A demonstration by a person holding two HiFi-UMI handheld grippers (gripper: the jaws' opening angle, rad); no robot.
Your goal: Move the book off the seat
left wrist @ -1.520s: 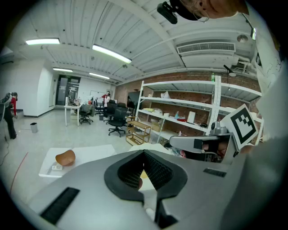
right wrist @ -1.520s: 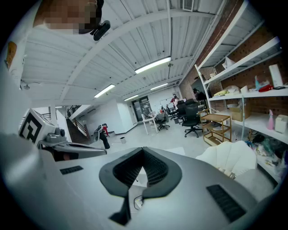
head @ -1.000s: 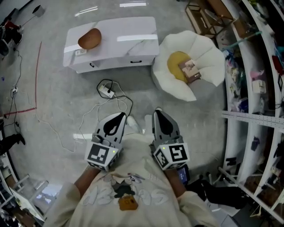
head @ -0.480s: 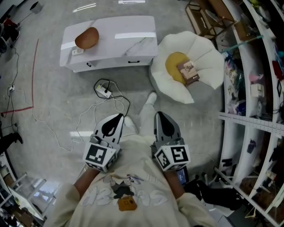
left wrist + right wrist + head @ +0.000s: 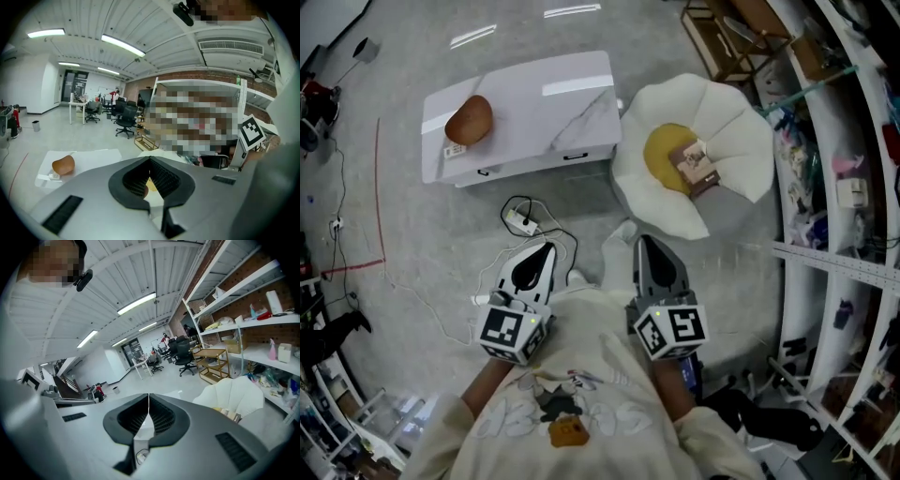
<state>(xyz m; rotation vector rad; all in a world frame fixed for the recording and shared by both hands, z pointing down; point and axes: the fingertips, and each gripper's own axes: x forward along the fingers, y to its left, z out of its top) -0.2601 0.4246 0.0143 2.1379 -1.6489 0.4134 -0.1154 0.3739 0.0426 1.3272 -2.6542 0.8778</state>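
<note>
Head view, jaws: left gripper (image 5: pixel 547 247) and right gripper (image 5: pixel 645 241) are held side by side close to the person's chest, tips pointing up the picture.
Jaw state: both pairs are closed tip to tip with nothing between them, as each gripper view shows (left gripper (image 5: pixel 150 160), right gripper (image 5: pixel 148 402)).
Book: the book (image 5: pixel 694 166) lies flat on the seat (image 5: pixel 727 103), overlapping the right edge of its yellow cushion (image 5: pixel 661 150).
Direction from jaws: ahead and to the right of both grippers, well apart from them; I judge the right gripper the nearer.
Long axis: it seems to run slantwise, roughly away from the person, but the book is too small to be sure.
Right gripper view adds: the book (image 5: pixel 229 415) sits low and to the right of the jaw line, so the jaws are not yet aimed at it.
Left gripper view adds: a brown bowl-like thing (image 5: pixel 63 165) on the white surface (image 5: pixel 93 157) at left; no book visible.
Floor: a cable (image 5: pixel 525 220) lies between the grippers and the surface.
</note>
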